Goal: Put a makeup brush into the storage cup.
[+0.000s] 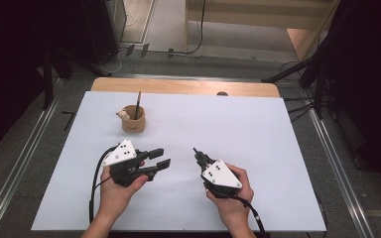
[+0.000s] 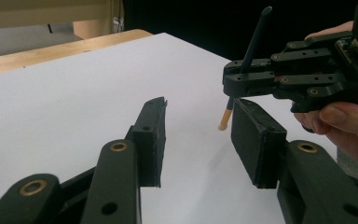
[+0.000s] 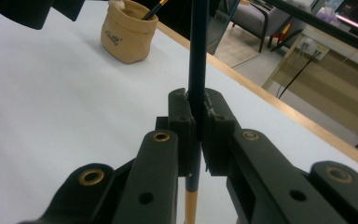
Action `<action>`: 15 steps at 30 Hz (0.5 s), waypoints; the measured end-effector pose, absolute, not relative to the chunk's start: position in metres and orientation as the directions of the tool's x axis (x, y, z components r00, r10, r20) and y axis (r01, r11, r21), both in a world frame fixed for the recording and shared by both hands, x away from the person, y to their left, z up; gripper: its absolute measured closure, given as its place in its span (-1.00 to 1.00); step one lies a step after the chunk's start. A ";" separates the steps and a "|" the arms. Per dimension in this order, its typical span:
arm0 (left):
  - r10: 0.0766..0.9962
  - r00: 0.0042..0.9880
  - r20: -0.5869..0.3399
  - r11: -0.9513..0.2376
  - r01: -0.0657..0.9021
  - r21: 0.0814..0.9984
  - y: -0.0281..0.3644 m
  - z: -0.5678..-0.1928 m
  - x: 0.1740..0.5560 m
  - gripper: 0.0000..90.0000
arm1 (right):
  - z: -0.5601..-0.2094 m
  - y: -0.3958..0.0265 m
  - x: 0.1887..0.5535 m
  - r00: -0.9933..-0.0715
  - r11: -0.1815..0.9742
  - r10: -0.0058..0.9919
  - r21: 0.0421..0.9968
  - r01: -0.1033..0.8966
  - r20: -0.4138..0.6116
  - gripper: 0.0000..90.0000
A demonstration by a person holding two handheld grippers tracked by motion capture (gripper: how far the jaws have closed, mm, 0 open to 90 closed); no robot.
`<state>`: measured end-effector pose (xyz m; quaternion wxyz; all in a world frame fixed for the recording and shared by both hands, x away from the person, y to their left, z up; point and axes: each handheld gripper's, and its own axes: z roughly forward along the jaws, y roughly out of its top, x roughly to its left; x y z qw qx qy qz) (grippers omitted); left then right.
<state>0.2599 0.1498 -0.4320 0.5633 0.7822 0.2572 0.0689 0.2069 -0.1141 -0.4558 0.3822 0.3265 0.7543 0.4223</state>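
My right gripper (image 1: 197,153) is shut on a dark blue pencil (image 3: 197,70) that stands nearly upright between its jaws, its tan end (image 2: 223,120) near the white table. In the left gripper view the same right gripper (image 2: 235,81) holds the pencil just beyond my own jaws. My left gripper (image 1: 159,158) is open with nothing between its pads (image 2: 151,140), pointing toward the right gripper. A tan fabric cup (image 1: 133,119) stands at the back left with another pencil (image 1: 138,103) upright in it and a small white figure at its rim.
The white table top (image 1: 258,129) has a wooden strip (image 1: 183,87) along its far edge. Metal rails run along both sides on the floor. Cables trail from both grippers toward the near edge.
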 end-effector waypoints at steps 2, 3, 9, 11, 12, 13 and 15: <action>0.484 0.857 -0.178 -0.239 0.325 0.915 0.148 -0.432 0.259 0.23 | -0.456 -0.112 0.206 -0.493 0.455 0.805 0.876 0.157 -0.330 0.89; 0.483 0.857 -0.178 -0.240 0.326 0.915 0.148 -0.432 0.259 0.24 | -0.456 -0.111 0.206 -0.493 0.460 0.802 0.876 0.146 -0.339 0.89; 0.484 0.858 -0.172 -0.256 0.327 0.910 0.147 -0.432 0.259 0.26 | -0.459 -0.107 0.205 -0.491 0.504 0.780 0.855 0.122 -0.389 0.89; 0.474 0.861 -0.184 -0.257 0.335 0.906 0.147 -0.432 0.259 0.26 | -0.460 -0.105 0.204 -0.489 0.520 0.772 0.846 0.119 -0.405 0.89; 0.473 0.861 -0.189 -0.258 0.340 0.904 0.146 -0.432 0.258 0.27 | -0.461 -0.105 0.205 -0.487 0.528 0.768 0.841 0.116 -0.415 0.89; 0.477 0.860 -0.184 -0.262 0.339 0.904 0.145 -0.431 0.258 0.29 | -0.461 -0.104 0.204 -0.484 0.535 0.765 0.837 0.114 -0.424 0.89; 0.473 0.862 -0.179 -0.270 0.336 0.902 0.145 -0.431 0.257 0.31 | -0.462 -0.102 0.204 -0.479 0.551 0.757 0.828 0.106 -0.443 0.89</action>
